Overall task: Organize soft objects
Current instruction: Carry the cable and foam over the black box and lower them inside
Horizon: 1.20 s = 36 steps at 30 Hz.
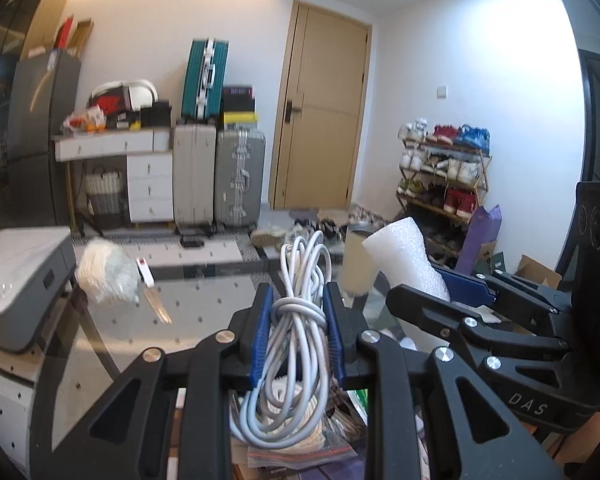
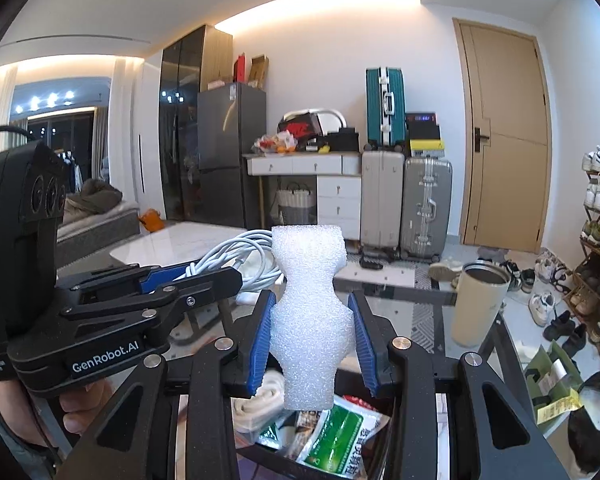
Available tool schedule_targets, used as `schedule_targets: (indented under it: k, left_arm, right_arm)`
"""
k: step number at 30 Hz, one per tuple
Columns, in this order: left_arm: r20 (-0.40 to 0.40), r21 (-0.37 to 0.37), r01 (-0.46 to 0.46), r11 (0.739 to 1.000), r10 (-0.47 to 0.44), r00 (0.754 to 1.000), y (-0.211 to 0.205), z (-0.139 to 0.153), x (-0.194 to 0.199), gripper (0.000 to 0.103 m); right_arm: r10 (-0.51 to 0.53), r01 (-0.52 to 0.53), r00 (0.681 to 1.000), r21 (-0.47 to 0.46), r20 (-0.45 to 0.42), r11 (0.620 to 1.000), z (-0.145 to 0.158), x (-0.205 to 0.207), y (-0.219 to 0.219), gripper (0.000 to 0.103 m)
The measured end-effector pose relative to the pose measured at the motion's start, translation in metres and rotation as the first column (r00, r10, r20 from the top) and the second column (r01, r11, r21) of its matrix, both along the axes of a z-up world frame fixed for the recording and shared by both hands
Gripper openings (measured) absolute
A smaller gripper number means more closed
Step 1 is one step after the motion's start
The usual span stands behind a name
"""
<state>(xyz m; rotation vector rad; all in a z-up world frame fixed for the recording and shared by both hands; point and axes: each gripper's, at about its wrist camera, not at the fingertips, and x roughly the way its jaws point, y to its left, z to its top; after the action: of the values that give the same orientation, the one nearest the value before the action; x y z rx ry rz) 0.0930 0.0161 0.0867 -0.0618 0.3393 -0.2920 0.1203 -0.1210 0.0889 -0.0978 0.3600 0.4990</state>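
Note:
My left gripper [image 1: 298, 320] is shut on a coiled white cable [image 1: 300, 344] and holds it up above a glass table. My right gripper [image 2: 312, 328] is shut on a white foam piece [image 2: 310, 320], squeezed at its waist. In the left wrist view the right gripper [image 1: 432, 284] comes in from the right with the foam piece [image 1: 404, 256]. In the right wrist view the left gripper [image 2: 220, 272] comes in from the left with the cable [image 2: 240, 256]. Below both lie packets [image 2: 336, 436] and a cream rope bundle [image 2: 260, 396].
A beige tumbler [image 2: 478, 304] stands on the glass table [image 2: 424, 316] to the right. A white mesh bundle [image 1: 106, 276] and a knife [image 1: 154, 296] lie on the table's left. Suitcases [image 2: 404, 204], a door [image 2: 504, 140] and a shoe rack [image 1: 444, 172] stand behind.

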Motion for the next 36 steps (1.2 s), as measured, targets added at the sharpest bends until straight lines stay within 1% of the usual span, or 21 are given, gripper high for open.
schedule_targets:
  k: [3, 6, 8, 11, 15, 17, 21, 26, 31, 36]
  left_arm:
    - [-0.061, -0.01, 0.006, 1.0, -0.007, 0.998, 0.0, -0.006, 0.009, 0.024]
    - [-0.101, -0.009, 0.004, 1.0, -0.005, 0.995, -0.001, -0.012, 0.016, 0.024]
    - [-0.158, -0.009, 0.0, 1.0, -0.001, 0.988, -0.001, -0.02, 0.024, 0.024]
    - [-0.21, -0.015, 0.007, 1.0, -0.01, 0.978, -0.002, -0.029, 0.031, 0.024]
    - [-0.27, 0.031, 0.009, 0.999, -0.001, 0.963, -0.011, -0.042, 0.04, 0.024]
    - [-0.297, 0.034, 0.021, 0.999, -0.01, 0.955, -0.012, -0.047, 0.042, 0.024]
    - [-0.353, 0.039, 0.036, 0.999, -0.02, 0.935, -0.017, -0.057, 0.048, 0.024]
    - [-0.366, 0.037, 0.036, 0.999, -0.02, 0.93, -0.017, -0.06, 0.048, 0.024]
    - [-0.372, 0.036, 0.046, 0.998, -0.029, 0.928, -0.019, -0.059, 0.046, 0.024]
    - [-0.362, 0.026, 0.042, 0.999, -0.029, 0.932, -0.017, -0.057, 0.043, 0.025]
  right_arm:
    - [0.009, -0.009, 0.998, -0.008, -0.066, 1.0, -0.005, 0.009, 0.001, 0.038]
    - [0.007, -0.013, 0.991, -0.039, -0.135, 0.999, -0.012, 0.019, 0.004, 0.038]
    - [-0.003, -0.005, 0.983, -0.04, -0.186, 0.999, -0.019, 0.026, 0.004, 0.038]
    - [-0.033, 0.019, 0.966, -0.055, -0.255, 0.998, -0.032, 0.037, 0.002, 0.038]
    - [-0.065, 0.052, 0.936, -0.048, -0.345, 0.998, -0.05, 0.051, -0.006, 0.038]
    - [-0.069, 0.055, 0.922, -0.047, -0.381, 0.997, -0.057, 0.056, -0.008, 0.038]
    - [-0.067, 0.042, 0.916, -0.071, -0.396, 0.997, -0.063, 0.059, -0.007, 0.038]
    - [-0.076, 0.045, 0.908, -0.085, -0.411, 0.995, -0.07, 0.062, -0.006, 0.038]
    - [-0.077, 0.043, 0.908, -0.091, -0.412, 0.995, -0.072, 0.061, -0.004, 0.038]
    - [-0.098, 0.058, 0.909, -0.11, -0.404, 0.992, -0.07, 0.059, -0.004, 0.04]
